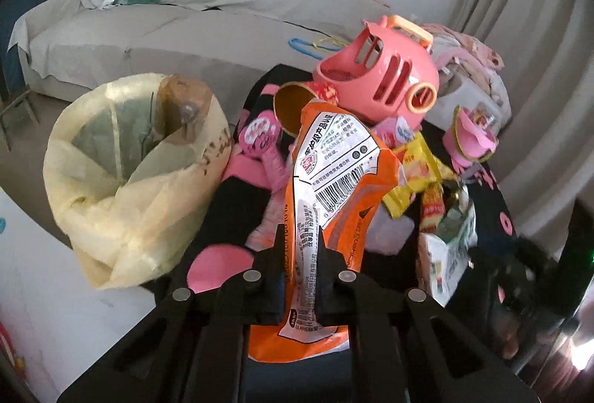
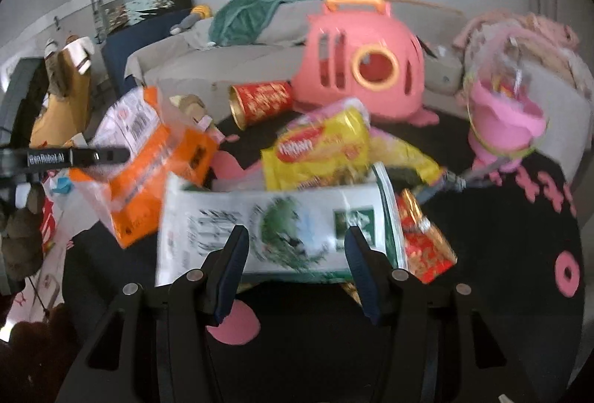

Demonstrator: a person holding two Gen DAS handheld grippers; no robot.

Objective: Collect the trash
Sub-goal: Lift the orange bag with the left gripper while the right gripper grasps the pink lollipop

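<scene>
My left gripper (image 1: 300, 249) is shut on an orange snack bag (image 1: 334, 158) with a white barcode label, which hangs above the black mat. The same orange bag (image 2: 156, 158) shows at the left of the right wrist view. A pale yellow trash bag (image 1: 130, 173) stands open just left of the mat. My right gripper (image 2: 297, 247) is open, its fingers spread over a white and green packet (image 2: 282, 225) that reaches past both of them. A yellow wrapper (image 2: 319, 147) and a red foil wrapper (image 2: 427, 243) lie close behind and to the right.
A red can (image 2: 260, 100) lies on its side near a pink toy carrier (image 2: 364, 69). A pink bucket (image 2: 505, 117) stands at the right. The black mat (image 2: 501, 236) has pink patterns. A grey sofa (image 1: 167, 28) with a green blanket runs behind.
</scene>
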